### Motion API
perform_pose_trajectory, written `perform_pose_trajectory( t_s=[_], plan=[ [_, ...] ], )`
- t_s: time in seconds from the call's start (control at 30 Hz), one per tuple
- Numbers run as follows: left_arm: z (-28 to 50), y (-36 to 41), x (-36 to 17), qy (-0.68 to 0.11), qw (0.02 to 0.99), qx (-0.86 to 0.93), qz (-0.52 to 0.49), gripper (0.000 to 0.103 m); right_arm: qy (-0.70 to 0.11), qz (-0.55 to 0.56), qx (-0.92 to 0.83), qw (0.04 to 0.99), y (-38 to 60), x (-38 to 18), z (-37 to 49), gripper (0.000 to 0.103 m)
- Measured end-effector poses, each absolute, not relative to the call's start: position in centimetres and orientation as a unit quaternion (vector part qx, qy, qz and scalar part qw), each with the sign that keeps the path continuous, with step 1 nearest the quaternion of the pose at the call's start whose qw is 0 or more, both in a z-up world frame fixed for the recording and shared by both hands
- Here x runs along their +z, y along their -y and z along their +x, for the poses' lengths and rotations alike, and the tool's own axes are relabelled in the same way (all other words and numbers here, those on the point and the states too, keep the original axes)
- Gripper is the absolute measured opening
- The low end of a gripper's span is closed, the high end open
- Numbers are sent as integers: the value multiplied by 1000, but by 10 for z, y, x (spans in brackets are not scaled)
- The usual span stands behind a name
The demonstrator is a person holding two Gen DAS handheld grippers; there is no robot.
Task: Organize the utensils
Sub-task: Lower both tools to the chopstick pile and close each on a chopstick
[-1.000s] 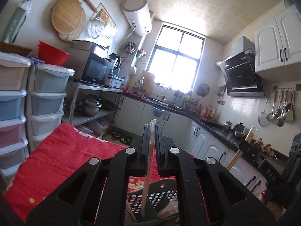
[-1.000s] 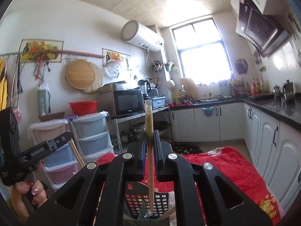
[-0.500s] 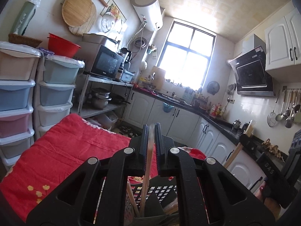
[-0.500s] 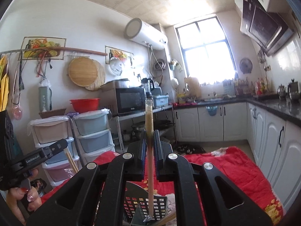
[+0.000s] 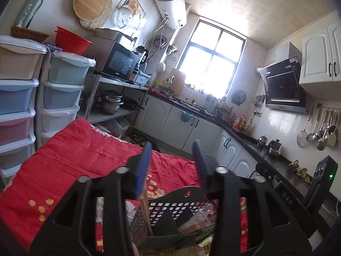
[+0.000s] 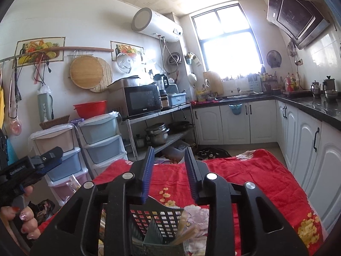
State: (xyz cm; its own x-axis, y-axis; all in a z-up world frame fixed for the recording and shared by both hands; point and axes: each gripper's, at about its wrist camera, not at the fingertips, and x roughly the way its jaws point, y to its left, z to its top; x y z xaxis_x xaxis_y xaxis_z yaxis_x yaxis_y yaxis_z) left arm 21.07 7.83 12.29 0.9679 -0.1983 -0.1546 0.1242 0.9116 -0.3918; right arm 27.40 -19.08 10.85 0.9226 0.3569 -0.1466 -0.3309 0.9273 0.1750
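**Both grippers open over the caddy**

Now I see my left gripper (image 5: 172, 149) with its blue pads (image 5: 142, 170) spread wide and nothing between them. My right gripper (image 6: 168, 153) is the same: jaws apart, empty. Both hang above the black perforated caddy (image 5: 170, 207), which stands on the red cloth (image 5: 70, 160). One chopstick (image 5: 146, 209) stands leaning in the caddy's left compartment, just below my left pad. More chopsticks (image 6: 184, 235) lie slanted in the compartment to the right. In the right view a hand (image 6: 25, 219) with painted nails holds the left gripper's handle at the frame's left edge.
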Motion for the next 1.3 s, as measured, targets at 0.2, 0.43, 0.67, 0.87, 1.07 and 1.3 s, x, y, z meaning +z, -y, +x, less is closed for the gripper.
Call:
perform_pose_trajectory(
  t_s=[0.2,0.43,0.67,0.87,1.07,1.3],
  plan=[
    [190,-84,119,-106,967,-88,-214,62,-101,61,166,979,200,112,251,38],
    [167,-90,103,-123,960,-92,-232,78,-148,57,157,975,208,99,231,41],
    [154,-96,88,-140,955,-93,-242,85,-178,64,160,969,210,85,212,43],
    [151,-100,71,-163,950,-89,-252,88,-199,56,170,963,201,71,196,46],
    [151,-101,57,-182,948,-80,-249,90,-218,38,187,957,186,59,184,48],
    [150,-98,41,-206,945,-78,-243,92,-244,23,194,950,180,45,182,50]
  ],
)
